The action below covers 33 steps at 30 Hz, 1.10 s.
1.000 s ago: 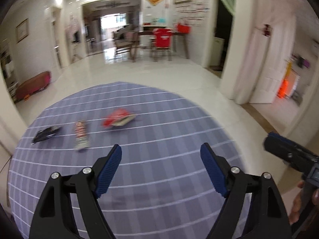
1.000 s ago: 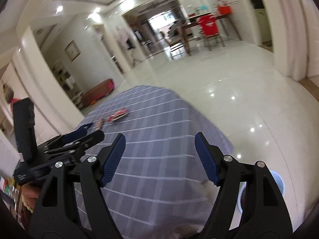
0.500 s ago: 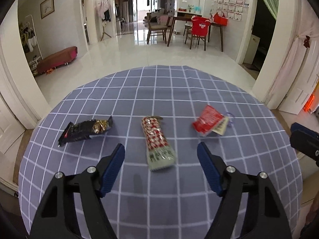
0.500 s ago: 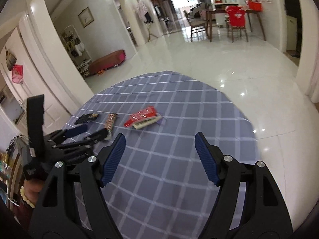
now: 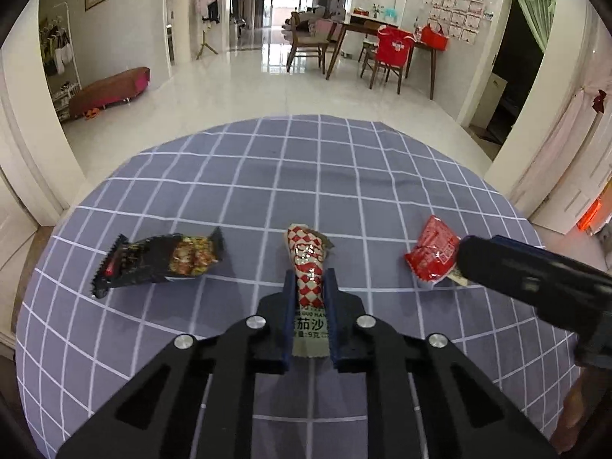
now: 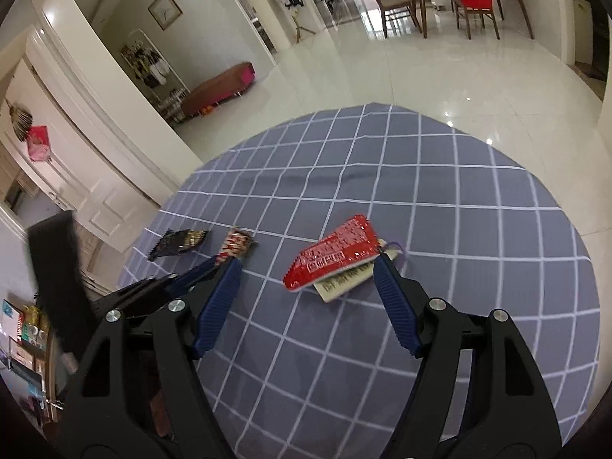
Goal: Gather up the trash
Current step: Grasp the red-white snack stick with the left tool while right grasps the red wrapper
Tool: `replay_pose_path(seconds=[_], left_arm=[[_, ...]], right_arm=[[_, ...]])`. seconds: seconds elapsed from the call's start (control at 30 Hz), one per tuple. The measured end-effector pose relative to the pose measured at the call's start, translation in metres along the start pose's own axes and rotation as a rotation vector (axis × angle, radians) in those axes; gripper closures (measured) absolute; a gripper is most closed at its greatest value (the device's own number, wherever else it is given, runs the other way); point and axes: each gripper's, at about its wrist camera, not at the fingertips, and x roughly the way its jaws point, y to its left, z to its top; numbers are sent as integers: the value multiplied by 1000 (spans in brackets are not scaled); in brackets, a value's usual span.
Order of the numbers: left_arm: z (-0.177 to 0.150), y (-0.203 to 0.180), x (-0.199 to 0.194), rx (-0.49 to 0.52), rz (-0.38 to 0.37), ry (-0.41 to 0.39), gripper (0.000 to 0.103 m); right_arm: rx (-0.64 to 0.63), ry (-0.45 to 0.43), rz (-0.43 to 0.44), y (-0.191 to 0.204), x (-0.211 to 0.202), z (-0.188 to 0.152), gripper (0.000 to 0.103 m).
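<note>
My left tool has just been closing, and its blue pads now pinch the near end of the long red-and-white chequered snack wrapper, which half a second ago lay loose on the cloth between jaws spread wide. The wrapper's far end still points away from me across the round worktop under its grey-blue cloth with white grid lines, so I judge the grasp made but the lift not yet begun. My right tool stands wide open with nothing in it; it has swung in from well short of the trash and now straddles the flat red foil packet, which lies on top of a pale card or label. From the right wrist camera its right pad looks to be at the packet's edge, though I cannot tell if it touches. In the left wrist view that tool's dark body covers part of the packet's right side. Out to the left, well apart from both tools, the crumpled black snack bag with a yellow-green printed panel lies untouched on the cloth. So one of three pieces is gripped, a second is lined up for closing, and the third waits; no bin shows in either view, so I cannot say where the trash goes.
</note>
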Motion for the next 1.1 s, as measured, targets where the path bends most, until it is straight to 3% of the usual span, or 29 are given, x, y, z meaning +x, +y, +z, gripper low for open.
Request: replay_pose_path(seconds=[0.17,0.23,0.3,0.4,0.5,0.63,0.67,0.73,0.9,1.1], left_arm=[[1,9,-8,-23,10,-27,90],[3,12,-6,-31,-2,-25,90],[2,12,-5,-28,-6,-20,90],[1,14,-3,-33,-22,-10,90],[-1,14,-1,-37,-29,-6,89],[-4,14,1,-39,-39,3,90],[-4,13,2,-34,-34,7,90],[-5,13,4,-36,-39,12,89],[-4,13,3,-41,-46,3,90],[-3,13,-11,-48,-54,-34,90]], right_arm=[[-18,22,-58,7,21,5,32],[-33,23,-84,11,27,5,51],[-33,40,-67,9,34,5,64],[-55,42,-88,12,37,6,63],[-66,46,-86,17,41,8,50],[-117,40,-126,29,47,4,47],[-127,39,-134,30,47,4,48],[-167,31,-168,32,48,3,63],[-156,10,-101,30,44,-1,80],[-115,-36,19,23,16,-5,82]])
